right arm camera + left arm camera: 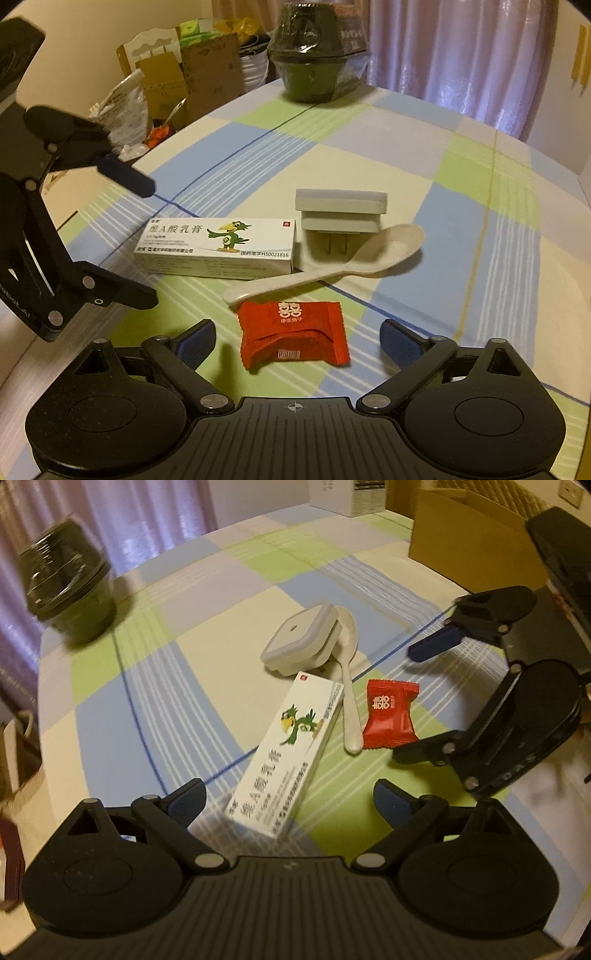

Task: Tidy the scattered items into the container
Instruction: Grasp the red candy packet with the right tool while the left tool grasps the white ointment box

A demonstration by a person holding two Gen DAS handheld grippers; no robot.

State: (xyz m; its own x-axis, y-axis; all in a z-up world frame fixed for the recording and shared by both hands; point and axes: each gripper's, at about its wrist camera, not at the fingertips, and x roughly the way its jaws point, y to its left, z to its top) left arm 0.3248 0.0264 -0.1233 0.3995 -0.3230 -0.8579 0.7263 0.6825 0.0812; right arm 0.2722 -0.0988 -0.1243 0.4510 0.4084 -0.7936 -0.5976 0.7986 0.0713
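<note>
On the checked blue, green and cream tablecloth (461, 229) lie four items close together: a white cardboard medicine box with a green parrot (221, 245), a grey plug adapter (340, 214), a beige plastic spoon (332, 267) and a red sweet packet (291, 334). The dark lidded plastic container (314, 59) stands far behind. The left gripper (290, 799) is spread wide around the box end, not touching it. The right gripper (297, 341) is spread wide around the red packet.
</note>
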